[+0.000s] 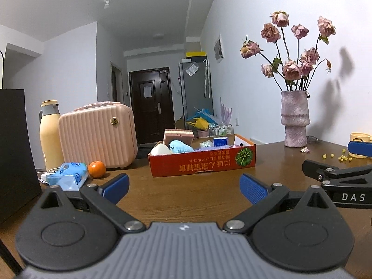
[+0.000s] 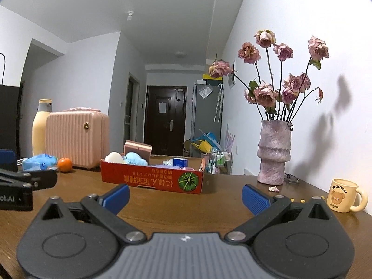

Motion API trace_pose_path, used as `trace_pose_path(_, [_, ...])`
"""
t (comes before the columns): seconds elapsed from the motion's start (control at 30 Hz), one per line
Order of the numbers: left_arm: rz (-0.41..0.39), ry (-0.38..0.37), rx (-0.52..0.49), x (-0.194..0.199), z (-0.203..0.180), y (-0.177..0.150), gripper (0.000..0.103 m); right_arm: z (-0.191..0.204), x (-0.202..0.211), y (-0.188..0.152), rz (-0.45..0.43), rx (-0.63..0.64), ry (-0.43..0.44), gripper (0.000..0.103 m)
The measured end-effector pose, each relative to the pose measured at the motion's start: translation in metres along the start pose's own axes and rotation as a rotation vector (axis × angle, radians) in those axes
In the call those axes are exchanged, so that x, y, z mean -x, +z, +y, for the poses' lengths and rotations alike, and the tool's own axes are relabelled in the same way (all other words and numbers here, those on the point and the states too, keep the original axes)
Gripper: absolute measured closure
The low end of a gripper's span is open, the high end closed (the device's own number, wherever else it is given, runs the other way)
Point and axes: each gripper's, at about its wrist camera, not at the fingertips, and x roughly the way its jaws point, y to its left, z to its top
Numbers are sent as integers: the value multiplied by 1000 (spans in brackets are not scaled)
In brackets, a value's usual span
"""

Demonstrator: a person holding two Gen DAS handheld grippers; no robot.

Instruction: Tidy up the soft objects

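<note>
1. The left tool (image 1: pixel 183 187) and right tool (image 2: pixel 185 198) both gape wide, holding nothing, level above the brown surface (image 1: pixel 186 200).
2. The red cardboard box (image 1: pixel 202 162) lies ahead of both, holding a blue plush (image 1: pixel 180 146), a white soft lump (image 1: pixel 160 150) and a pink sponge block (image 1: pixel 177 136).
3. Left of the box sit an orange (image 1: pixel 96 169) and a tissue pack (image 1: pixel 69 174); right of it, a vase (image 1: pixel 294 118).
4. Bare wood lies between tools and box.
</note>
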Motion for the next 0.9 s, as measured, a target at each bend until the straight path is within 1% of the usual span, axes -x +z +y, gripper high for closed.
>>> trace_pose_path(0.17, [-11, 1, 21, 2, 5, 2, 0, -2, 2, 2, -6, -7, -6, 0])
trace_pose_path(0.4, [-23, -2, 65, 6, 12, 7, 0, -5, 0, 9, 13, -31, -25, 0])
trace_pose_path(0.5, [-28, 16, 60, 8, 10, 9, 0, -6, -1, 12, 21, -44, -31, 0])
trace_pose_path(0.63, [-24, 14, 56, 9, 7, 10, 0, -6, -3, 13, 35, -43, -35, 0])
trace_pose_path(0.9, [-26, 12, 67, 10, 8, 10, 0, -4, -1, 13, 31, -38, -32, 0])
